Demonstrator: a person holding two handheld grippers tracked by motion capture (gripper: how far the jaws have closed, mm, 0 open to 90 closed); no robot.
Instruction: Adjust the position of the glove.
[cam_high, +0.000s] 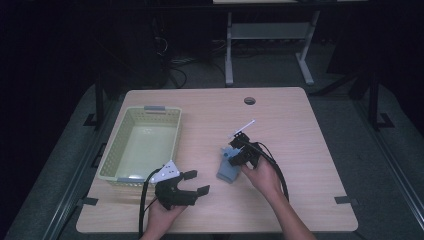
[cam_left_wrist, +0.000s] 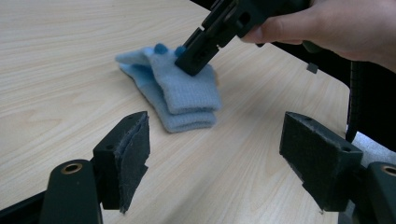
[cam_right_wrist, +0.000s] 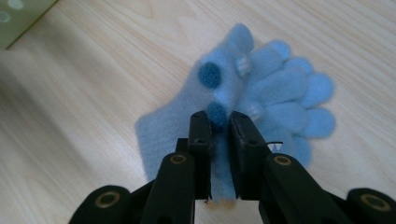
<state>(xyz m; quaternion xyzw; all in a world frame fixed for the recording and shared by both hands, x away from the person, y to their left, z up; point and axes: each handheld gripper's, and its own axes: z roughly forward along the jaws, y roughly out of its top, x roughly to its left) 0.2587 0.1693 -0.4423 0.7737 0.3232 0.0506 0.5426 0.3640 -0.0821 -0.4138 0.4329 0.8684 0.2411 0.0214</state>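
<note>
With the left gripper (cam_high: 192, 182) hanging open near the basket (cam_high: 118, 150), the right gripper (cam_right_wrist: 219, 135) had pinched only a thin fold of the blue gloves (cam_right_wrist: 261, 98) lying mid-table, so the stacked pair might have slipped or separated when lifted

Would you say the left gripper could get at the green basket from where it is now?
Probably yes. The left gripper stands open and empty beside the near corner of the green basket, with bare table between them. The right gripper is busy on the blue gloves, off to the other side.
</note>
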